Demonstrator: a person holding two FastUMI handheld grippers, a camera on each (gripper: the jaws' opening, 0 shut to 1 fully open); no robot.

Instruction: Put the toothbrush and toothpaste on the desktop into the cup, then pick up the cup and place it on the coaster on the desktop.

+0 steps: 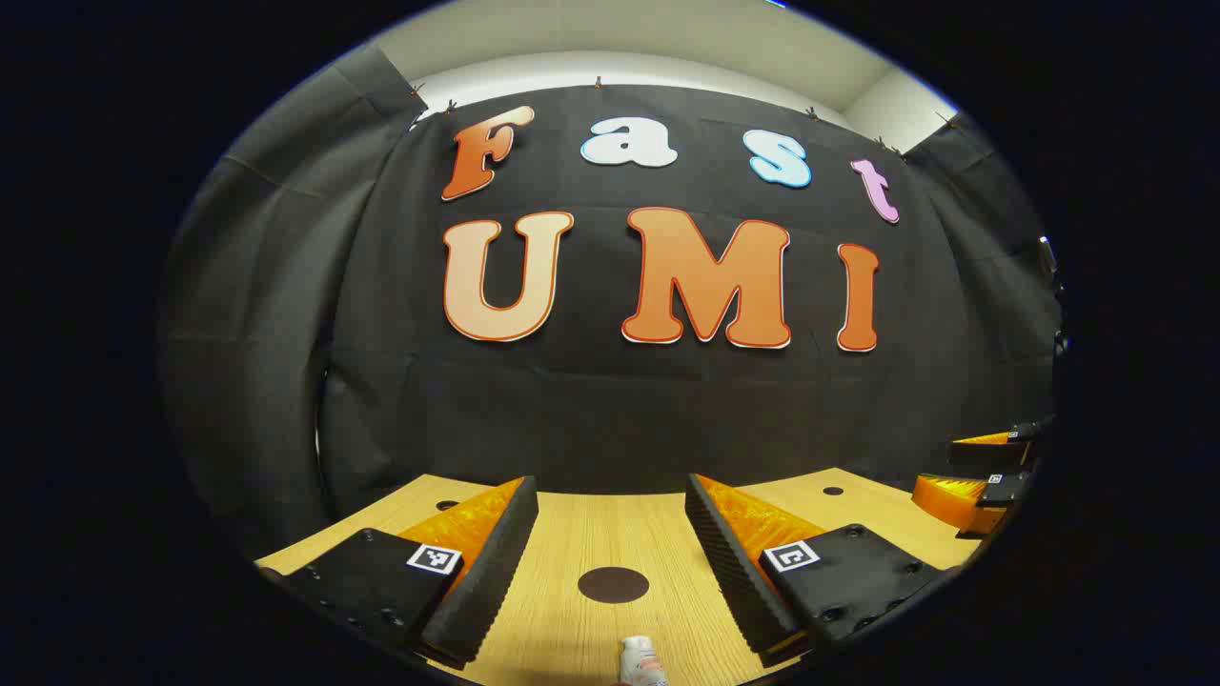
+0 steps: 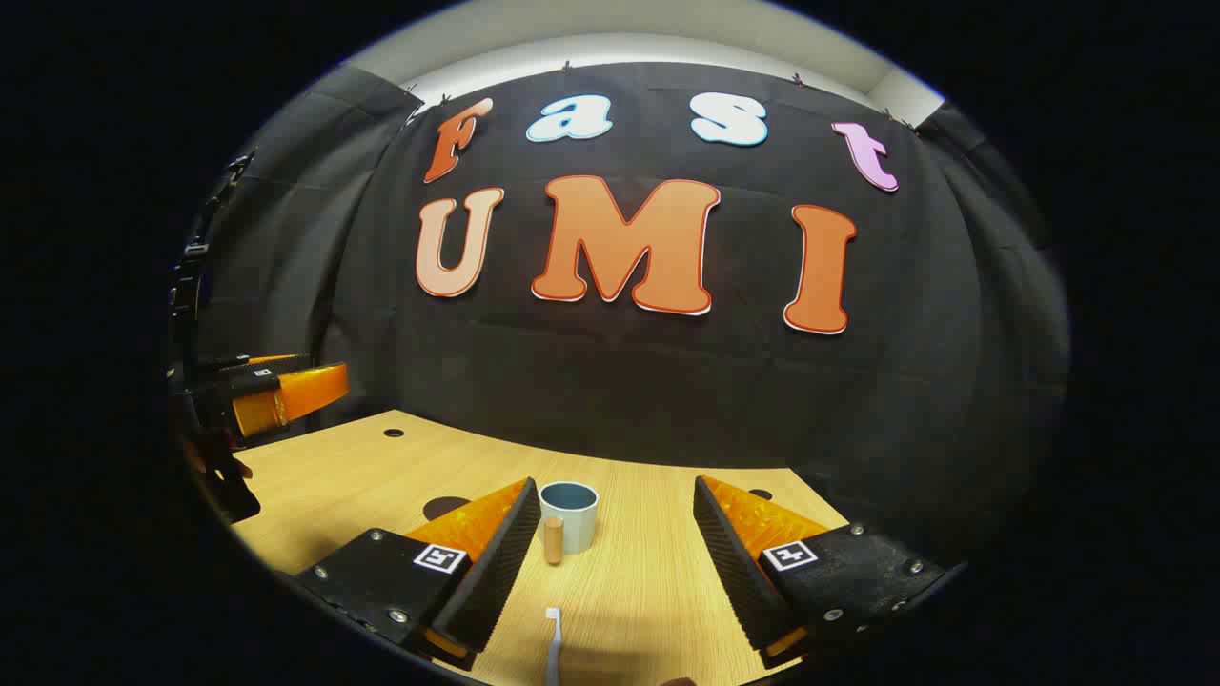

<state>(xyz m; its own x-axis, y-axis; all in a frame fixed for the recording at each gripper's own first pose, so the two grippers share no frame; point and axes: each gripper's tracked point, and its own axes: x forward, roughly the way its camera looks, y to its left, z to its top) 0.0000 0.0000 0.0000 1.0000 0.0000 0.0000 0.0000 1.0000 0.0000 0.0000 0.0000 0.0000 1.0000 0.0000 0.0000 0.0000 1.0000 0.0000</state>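
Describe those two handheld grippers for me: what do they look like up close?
Each gripper, the left gripper and the right gripper, has two wedge-shaped fingers with ribbed inner faces. Each finger sits on a flat black plate studded with screws, and each plate carries a small square black-and-white marker. No cables are visible.

I see a light wooden desktop (image 1: 591,534) with fine grain, and small dark round holes (image 1: 832,491) near its far edge. Behind it hangs black cloth (image 2: 610,381), creased and clipped along its top. Above that I make out a pale wall and ceiling (image 1: 620,38).
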